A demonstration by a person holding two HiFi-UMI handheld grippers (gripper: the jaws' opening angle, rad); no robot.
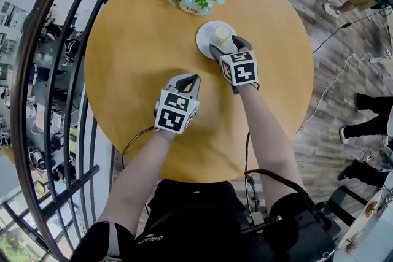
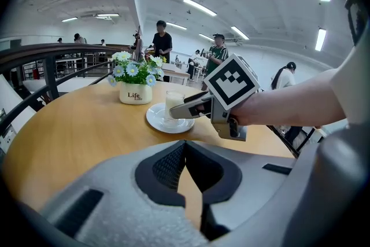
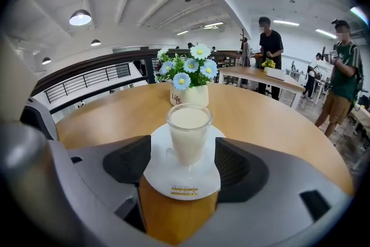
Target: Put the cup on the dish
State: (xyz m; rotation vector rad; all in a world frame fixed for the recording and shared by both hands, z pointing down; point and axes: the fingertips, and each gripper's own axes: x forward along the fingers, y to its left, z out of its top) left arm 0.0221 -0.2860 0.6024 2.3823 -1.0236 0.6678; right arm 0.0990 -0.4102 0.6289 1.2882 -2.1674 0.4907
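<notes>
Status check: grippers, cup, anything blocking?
Right gripper open, jaws flanking cup, not gripping. Left gripper shut, empty, over table. Cup upright on dish. Flower pot beyond, apart.

Looks along the grey right gripper [image 3: 185, 162], jaws spread wide. Frames, between those jaws and clear of both, a clear glass cup of milky white liquid [image 3: 189, 131], upright on a round white dish [image 3: 181, 183]. Shows a round tan wooden table [image 3: 263, 113] beneath. Shows, beyond the tongs' tips, a white pot of blue and white flowers [image 3: 190, 93].
</notes>
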